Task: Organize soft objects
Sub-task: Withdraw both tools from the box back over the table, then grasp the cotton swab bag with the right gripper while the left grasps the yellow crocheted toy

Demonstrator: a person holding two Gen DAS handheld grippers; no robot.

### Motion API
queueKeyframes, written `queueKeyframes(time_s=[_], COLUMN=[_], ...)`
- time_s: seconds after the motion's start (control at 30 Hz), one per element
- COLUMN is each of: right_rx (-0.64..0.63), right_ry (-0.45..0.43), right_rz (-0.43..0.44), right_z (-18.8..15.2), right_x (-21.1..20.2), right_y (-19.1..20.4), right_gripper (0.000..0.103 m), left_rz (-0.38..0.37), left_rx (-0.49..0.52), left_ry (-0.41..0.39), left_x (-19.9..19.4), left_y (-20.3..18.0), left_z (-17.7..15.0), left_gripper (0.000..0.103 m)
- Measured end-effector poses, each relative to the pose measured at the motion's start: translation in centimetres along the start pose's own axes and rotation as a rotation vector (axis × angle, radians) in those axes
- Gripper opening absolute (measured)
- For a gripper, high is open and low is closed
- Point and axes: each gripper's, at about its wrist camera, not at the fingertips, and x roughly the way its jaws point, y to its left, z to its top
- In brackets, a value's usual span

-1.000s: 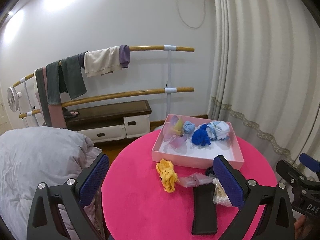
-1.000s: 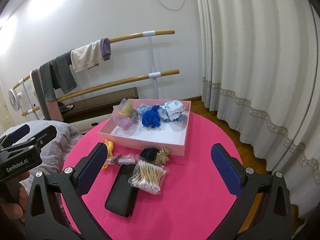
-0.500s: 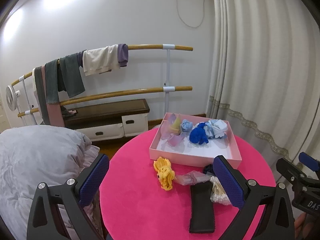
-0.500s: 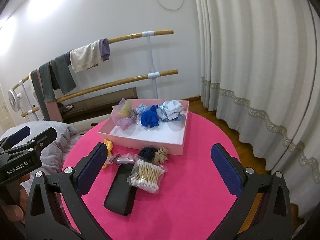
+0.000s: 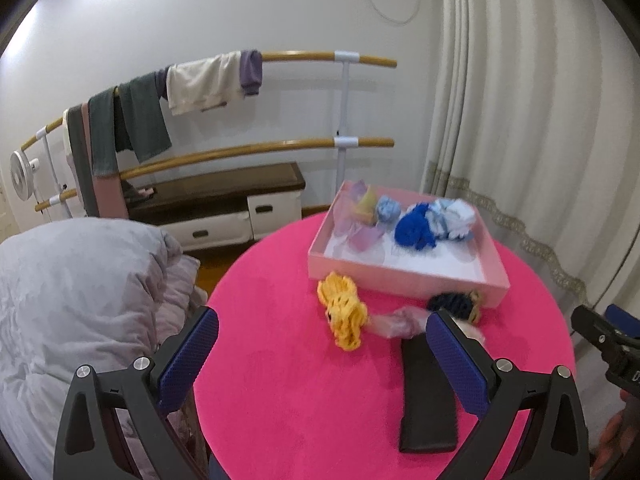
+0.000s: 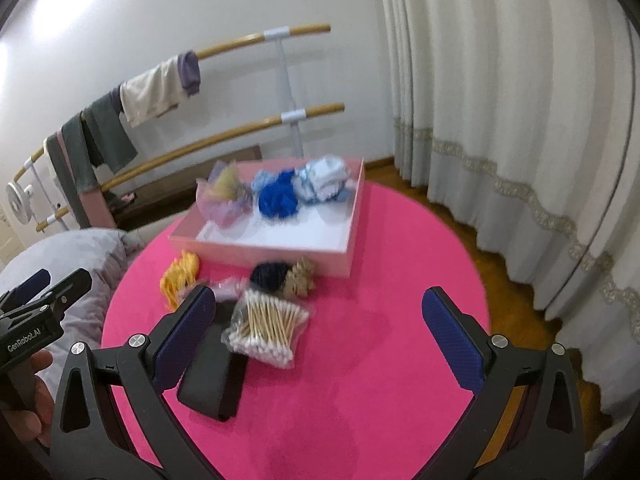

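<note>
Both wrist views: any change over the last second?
Both tongs came closer to the table and tipped down: the pink tray and the items in front of it fill more of each view. Nothing grabbed or released; the left tongs and right tongs are open and empty. Yellow scrunchie, cotton swab bag and black case haven't moved.

Left hand-held gripper (image 5: 322, 354) and right hand-held gripper (image 6: 318, 330), both wide apart, empty.

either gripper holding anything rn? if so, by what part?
Nothing held. Left gripper and right gripper are both open and empty above the table.
</note>
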Motion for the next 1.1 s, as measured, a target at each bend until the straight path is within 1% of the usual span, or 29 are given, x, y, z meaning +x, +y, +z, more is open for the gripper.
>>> queueKeyframes(time_s=[0.2,0.57,0.7,0.83,0.87,0.9,0.97,1.0,1.03,1.07,1.1], right_rx=[0.015,0.03,0.056,0.058,0.061,0.07,0.091,0.084,0.071,0.063,0.059], right_ry=[0.107,0.215,0.248,0.294,0.305,0.312,0.313,0.306,0.305,0.303,0.3], right_rz=[0.057,0.119,0.152,0.168,0.155,0.145,0.145,0.123,0.087,0.065,0.056], right_z=[-1.6,-3.0,-3.4,-3.7,-3.9,-4.1,-4.1,-4.0,-3.9,-3.8,-3.7], right_x=[4.0,9.3,11.1,13.1,13.6,13.9,14.3,14.3,14.4,14.5,14.7], right_y=[0.2,1.4,1.7,2.2,2.2,2.0,1.6,1.4,1.3,1.2,1.0], right_gripper=[0.103,0.103,0.1,0.091,0.084,0.081,0.078,0.075,0.061,0.053,0.053], left_rz=[0.008,0.028,0.032,0.043,0.043,0.044,0.045,0.045,0.046,0.047,0.048], left_rx=[0.004,0.01,0.014,0.013,0.015,0.016,0.02,0.022,0.024,0.027,0.029], left_ry=[0.057,0.128,0.146,0.163,0.168,0.172,0.176,0.179,0.181,0.184,0.185], left_x=[3.0,10.0,12.5,14.4,14.9,15.3,16.2,16.6,17.0,17.2,17.7], left_y=[0.3,0.8,0.9,1.0,1.0,1.1,1.1,1.1,1.1,1.1,1.0], left_z=[-0.5,-0.9,-0.9,-1.1,-1.1,-1.0,-1.0,-1.0,-1.0,-1.0,-0.9], left_gripper=[0.103,0.103,0.103,0.103,0.103,0.103,0.103,0.103,0.103,0.103,0.103])
